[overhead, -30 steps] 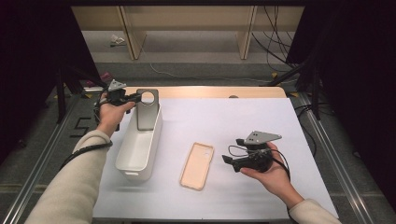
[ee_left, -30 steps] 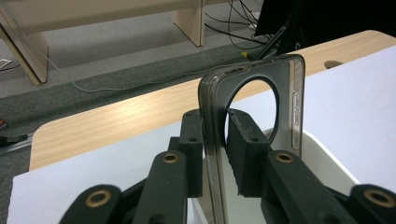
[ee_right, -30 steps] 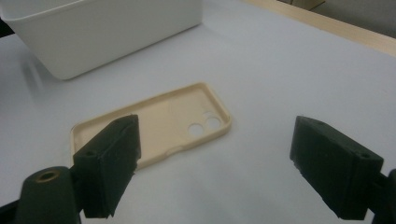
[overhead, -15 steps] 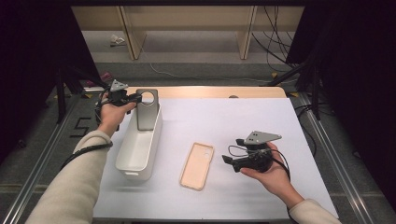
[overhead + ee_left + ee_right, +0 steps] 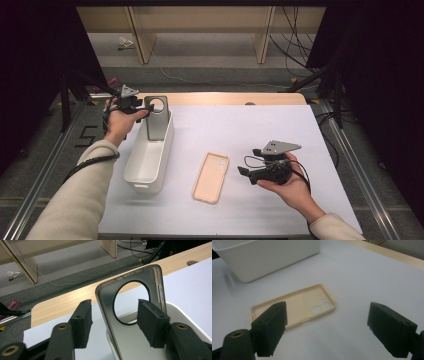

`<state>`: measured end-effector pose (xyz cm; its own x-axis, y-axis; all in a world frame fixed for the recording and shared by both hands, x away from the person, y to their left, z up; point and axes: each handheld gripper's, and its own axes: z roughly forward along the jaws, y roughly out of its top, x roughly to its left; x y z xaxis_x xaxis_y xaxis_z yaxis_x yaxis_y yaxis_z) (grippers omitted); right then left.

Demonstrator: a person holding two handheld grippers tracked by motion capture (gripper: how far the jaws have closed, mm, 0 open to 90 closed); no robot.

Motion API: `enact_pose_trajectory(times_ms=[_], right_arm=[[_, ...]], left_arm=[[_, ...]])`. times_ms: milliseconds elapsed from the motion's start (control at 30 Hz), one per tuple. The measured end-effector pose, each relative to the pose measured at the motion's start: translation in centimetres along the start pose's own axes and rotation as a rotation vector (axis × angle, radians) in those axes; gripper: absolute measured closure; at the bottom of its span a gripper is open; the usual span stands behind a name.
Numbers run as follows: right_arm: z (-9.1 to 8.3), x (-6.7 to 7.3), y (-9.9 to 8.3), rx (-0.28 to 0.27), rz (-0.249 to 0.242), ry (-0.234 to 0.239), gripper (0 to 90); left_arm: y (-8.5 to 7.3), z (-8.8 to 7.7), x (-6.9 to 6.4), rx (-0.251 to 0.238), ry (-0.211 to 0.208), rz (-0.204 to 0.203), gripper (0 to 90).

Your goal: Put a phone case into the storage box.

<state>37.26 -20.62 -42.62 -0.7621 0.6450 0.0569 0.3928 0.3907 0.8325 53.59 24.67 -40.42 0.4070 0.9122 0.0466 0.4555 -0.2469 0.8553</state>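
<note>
Grey metal case with a round hole stands upright at the far end of the white bin, between the pads of the left tongs, whose jaws sit apart with a gap on each side of it. Right tongs gape wide over the counter, near a beige phone case lying flat, inside up, beside the bin.
</note>
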Motion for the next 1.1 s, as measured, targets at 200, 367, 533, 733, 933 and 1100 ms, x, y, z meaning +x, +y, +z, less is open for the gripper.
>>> enact_pose_trajectory(times_ms=[200,367,533,733,933,1100], right_arm=[[0.0,0.0,0.0,0.0,-0.001,-0.001,17.0],[0.0,0.0,0.0,0.0,-0.002,-0.001,17.0],[0.0,0.0,0.0,0.001,-0.003,-0.003,17.0],[0.0,0.1,0.0,0.002,-0.005,-0.003,17.0],[0.0,0.1,0.0,0.005,-0.004,-0.003,17.0],[0.2,0.2,0.0,0.012,-0.006,0.0,17.0]], left_arm=[[0.4,-0.4,-0.1,0.015,0.013,0.002,35.1],[0.6,-0.9,-0.2,0.02,0.023,-0.012,26.0],[0.8,-1.9,-0.6,0.022,-0.011,-0.015,23.3],[0.7,-3.5,-1.5,0.024,-0.027,0.021,13.2],[-0.1,-5.8,-2.9,0.009,-0.035,0.024,3.1],[-1.1,-7.4,-3.9,0.01,-0.06,0.025,0.0]])
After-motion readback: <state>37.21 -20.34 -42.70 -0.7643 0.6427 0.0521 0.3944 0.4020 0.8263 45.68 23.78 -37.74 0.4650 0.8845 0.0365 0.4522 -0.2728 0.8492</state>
